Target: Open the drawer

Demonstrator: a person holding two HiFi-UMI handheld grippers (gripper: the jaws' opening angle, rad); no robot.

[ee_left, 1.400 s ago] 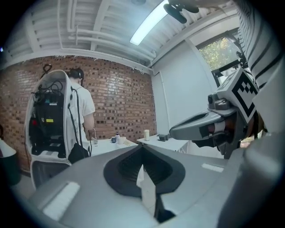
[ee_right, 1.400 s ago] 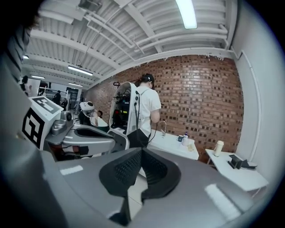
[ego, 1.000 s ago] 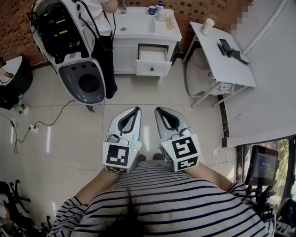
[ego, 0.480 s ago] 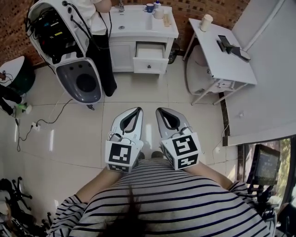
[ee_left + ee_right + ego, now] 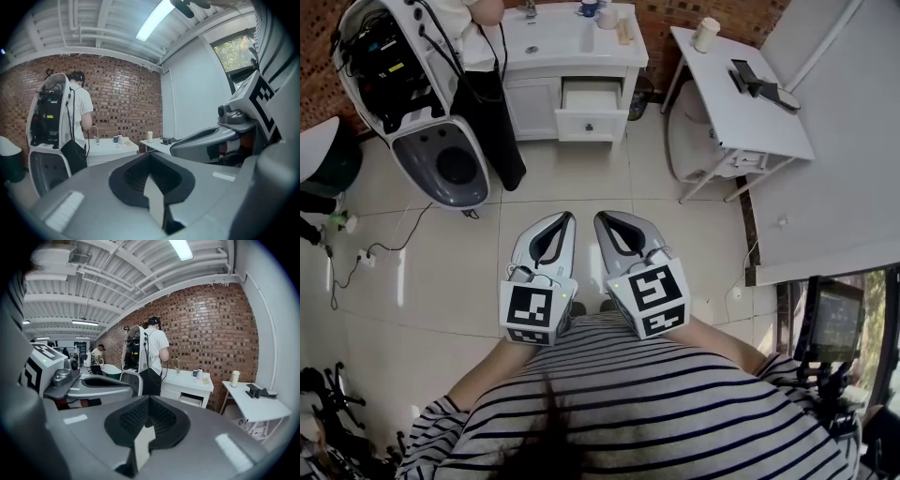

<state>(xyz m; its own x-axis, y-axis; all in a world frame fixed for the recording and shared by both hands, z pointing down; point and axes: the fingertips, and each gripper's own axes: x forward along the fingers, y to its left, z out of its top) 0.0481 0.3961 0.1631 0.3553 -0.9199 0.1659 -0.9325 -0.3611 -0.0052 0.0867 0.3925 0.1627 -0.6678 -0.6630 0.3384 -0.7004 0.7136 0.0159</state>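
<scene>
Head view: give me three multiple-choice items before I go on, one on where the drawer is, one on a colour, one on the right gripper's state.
1. Where is the drawer?
A. In the cabinet at the brick wall, across the floor from the right gripper.
B. Between the left gripper's jaws.
C. Under a chair.

2. What colour is the cabinet?
A. Black.
B. Green.
C. White.

3. How does the right gripper stand?
A. Wide open.
B. Shut and empty.
C. Shut on the drawer's knob.

Answers: 1 A, bare floor lies between the gripper and the cabinet; 2 C, its doors and top are white; 3 B, its jaws meet with nothing between them.
</scene>
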